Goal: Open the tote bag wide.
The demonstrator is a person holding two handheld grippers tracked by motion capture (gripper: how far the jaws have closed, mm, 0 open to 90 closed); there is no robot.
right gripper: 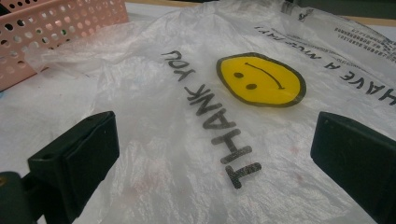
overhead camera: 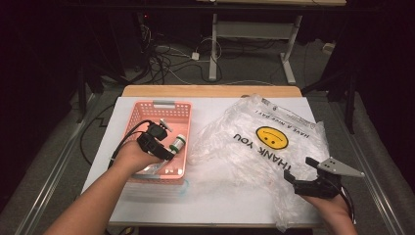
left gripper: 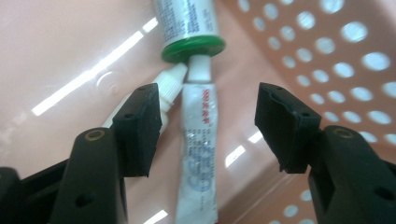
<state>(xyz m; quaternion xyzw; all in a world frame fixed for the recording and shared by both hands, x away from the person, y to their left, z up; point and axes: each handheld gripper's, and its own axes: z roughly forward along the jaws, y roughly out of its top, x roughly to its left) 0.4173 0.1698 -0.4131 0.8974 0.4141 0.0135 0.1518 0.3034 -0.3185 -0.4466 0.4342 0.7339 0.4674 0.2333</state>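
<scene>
Nearest to the person, the right gripper (overhead camera: 304, 176) is hovering low over the near edge of the thin, crinkled plastic bag with a yellow smiley face and "THANK YOU" print (overhead camera: 264, 147); its jaws are standing wide apart and are pinching nothing, and the bag is lying flat and looks empty, so the packing seems to be only at its beginning. A little farther, the left gripper (overhead camera: 164, 147) is reaching down into the pink perforated plastic basket (overhead camera: 147, 110). In the left gripper view its jaws are spread on both sides of a small white squeeze tube with red lettering (left gripper: 200, 154), which is lying on the basket floor, not yet gripped. Just beyond the tube, a white bottle with a green cap (left gripper: 189, 28) and a small white nozzle tip (left gripper: 172, 79) are resting, also waiting to be moved.
</scene>
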